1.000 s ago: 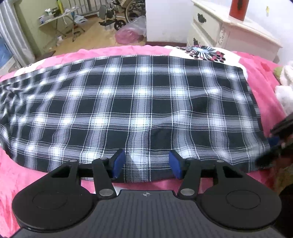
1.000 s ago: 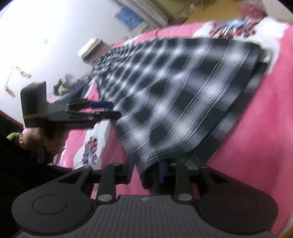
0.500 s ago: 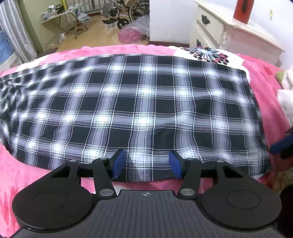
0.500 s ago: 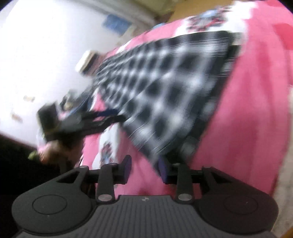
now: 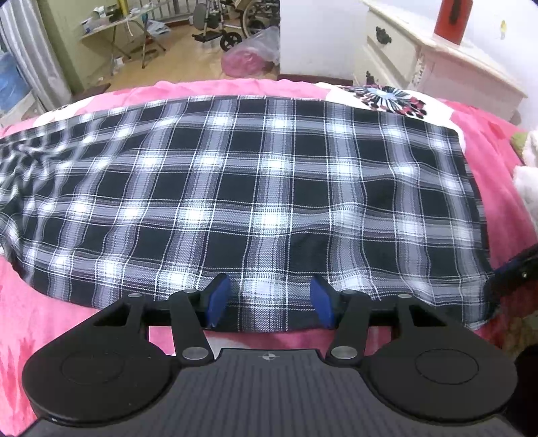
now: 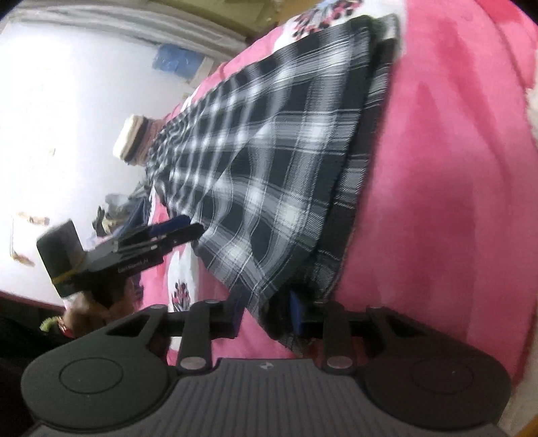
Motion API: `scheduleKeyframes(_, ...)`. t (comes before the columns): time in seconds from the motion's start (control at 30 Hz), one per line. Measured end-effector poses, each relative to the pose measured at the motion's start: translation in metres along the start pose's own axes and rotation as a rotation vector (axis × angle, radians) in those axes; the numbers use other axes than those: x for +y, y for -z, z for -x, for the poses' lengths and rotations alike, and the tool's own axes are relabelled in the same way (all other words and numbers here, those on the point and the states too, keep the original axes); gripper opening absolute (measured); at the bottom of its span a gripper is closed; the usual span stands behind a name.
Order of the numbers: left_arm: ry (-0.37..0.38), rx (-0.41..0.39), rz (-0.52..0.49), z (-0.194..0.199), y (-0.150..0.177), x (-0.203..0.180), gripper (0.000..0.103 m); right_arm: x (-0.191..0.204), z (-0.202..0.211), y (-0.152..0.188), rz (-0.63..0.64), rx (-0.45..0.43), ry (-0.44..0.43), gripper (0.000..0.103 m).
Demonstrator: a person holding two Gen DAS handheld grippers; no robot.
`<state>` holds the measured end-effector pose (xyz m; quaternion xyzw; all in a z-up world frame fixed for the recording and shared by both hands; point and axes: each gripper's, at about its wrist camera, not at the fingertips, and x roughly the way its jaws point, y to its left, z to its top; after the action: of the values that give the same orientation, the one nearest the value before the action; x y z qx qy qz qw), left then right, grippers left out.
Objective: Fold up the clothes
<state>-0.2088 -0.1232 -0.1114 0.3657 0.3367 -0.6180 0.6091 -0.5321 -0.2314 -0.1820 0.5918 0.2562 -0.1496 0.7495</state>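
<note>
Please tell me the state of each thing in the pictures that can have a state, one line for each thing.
Plaid garment: spread flat on the bed, doubled in layers along one edge.
Left gripper: open, straddling the near hem.
Right gripper: open, garment corner between its fingers.
Dresser drawer: closed.
Pink bedspread: lying smooth.

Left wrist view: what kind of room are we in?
Most likely a home bedroom. The plaid garment lies spread on a bed with a pink blanket, a white dresser with drawers stands beside it, and a doorway beyond shows a wheelchair on a wood floor.
</note>
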Motion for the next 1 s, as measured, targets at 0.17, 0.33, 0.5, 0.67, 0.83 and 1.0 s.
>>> scheduleKeyframes(0.17,-0.005,-0.001,0.001,0.002,0.000,0.001,0.053,0.008,0.006,0.005,0.046,-0.007,0.078,0.004)
scheduleKeyframes(0.33,-0.005,0.003,0.003,0.001,0.000,0.002,0.053,0.012,0.020,0.006,0.070,-0.003,0.116,0.004)
scheduleKeyframes(0.5,0.004,0.014,-0.006,-0.002,0.002,0.001,0.053,0.012,0.018,0.007,0.086,0.015,0.152,0.004)
scheduleKeyframes(0.67,0.000,0.014,-0.038,-0.005,0.004,-0.003,0.054,0.002,0.017,0.009,0.043,0.014,0.165,0.004)
scheduleKeyframes(0.83,-0.002,0.017,-0.039,-0.004,0.005,-0.002,0.054,0.021,0.035,-0.004,0.108,0.007,0.185,0.009)
scheduleKeyframes(1.0,-0.005,0.020,-0.041,-0.003,0.006,0.000,0.054,0.035,0.043,-0.026,0.205,-0.115,0.249,0.017)
